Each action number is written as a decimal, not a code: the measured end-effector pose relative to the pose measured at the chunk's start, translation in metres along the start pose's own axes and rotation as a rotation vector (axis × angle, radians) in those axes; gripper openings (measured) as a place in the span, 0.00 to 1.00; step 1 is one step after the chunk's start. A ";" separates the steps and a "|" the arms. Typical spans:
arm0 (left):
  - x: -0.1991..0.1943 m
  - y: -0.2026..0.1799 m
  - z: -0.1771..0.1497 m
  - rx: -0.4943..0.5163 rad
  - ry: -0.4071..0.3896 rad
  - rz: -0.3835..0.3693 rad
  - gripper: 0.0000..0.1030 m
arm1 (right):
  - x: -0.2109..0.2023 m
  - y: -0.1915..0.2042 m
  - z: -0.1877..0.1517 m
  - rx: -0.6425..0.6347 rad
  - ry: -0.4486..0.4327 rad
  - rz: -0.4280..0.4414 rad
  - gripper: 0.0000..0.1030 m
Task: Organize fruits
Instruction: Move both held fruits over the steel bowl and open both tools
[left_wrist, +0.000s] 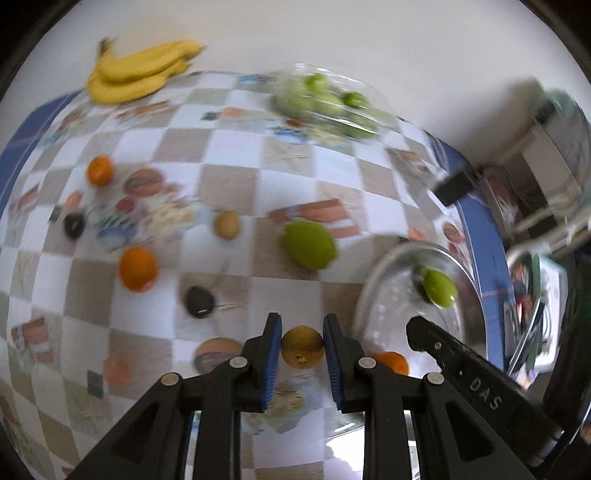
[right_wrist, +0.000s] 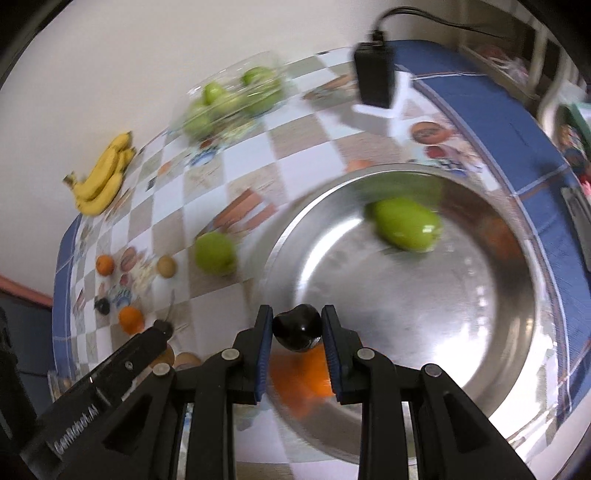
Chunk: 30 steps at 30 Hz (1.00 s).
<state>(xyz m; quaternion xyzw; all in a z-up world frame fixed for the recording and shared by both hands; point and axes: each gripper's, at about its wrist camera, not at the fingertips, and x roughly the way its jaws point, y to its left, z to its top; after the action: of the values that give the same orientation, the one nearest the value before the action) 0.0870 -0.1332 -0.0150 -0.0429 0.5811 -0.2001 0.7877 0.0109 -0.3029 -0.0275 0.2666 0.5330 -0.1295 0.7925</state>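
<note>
Your left tool (left_wrist: 302, 345) is clenched on a small brown kiwi (left_wrist: 302, 347), rough and dull on its skin, at the lower middle of the left wrist view. Your right tool (right_wrist: 297, 334) is grasping a dark, glossy plum (right_wrist: 297, 331) at the lower middle of the right wrist view, just at the near rim of the metal bowl (right_wrist: 480, 332).

The task looks only at its beginning. Inside the bowl, which is wide, round and shiny, lies one smooth green mango (right_wrist: 406, 229), and an orange blur shows below the plum; I cannot tell if that is inside the bowl or beside it.

Much fruit is still on the worktop (left_wrist: 229, 155), which has a checked cloth with printed pictures: a second green mango (left_wrist: 309, 244) in the middle, a loose kiwi (left_wrist: 226, 224) to its left, two round oranges (left_wrist: 137, 268) with dimpled skin, and two dark plums (left_wrist: 198, 302) toward the left. A curved bunch of yellow bananas (left_wrist: 136, 74) lies at the upper left, and a clear plastic pack of green fruit (left_wrist: 325, 103) stands at the upper middle.
</note>
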 end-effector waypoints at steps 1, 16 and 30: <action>0.002 -0.008 -0.001 0.024 -0.004 0.001 0.24 | -0.002 -0.005 0.001 0.010 -0.006 -0.006 0.27; 0.033 -0.068 -0.011 0.207 -0.028 -0.055 0.24 | -0.013 -0.057 0.007 0.112 -0.024 -0.075 0.27; 0.053 -0.071 -0.018 0.225 0.015 -0.022 0.25 | 0.010 -0.064 0.002 0.135 0.048 -0.107 0.27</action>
<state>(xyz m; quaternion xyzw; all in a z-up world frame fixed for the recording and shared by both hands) 0.0641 -0.2147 -0.0474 0.0410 0.5603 -0.2733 0.7808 -0.0147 -0.3564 -0.0548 0.2934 0.5555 -0.2008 0.7517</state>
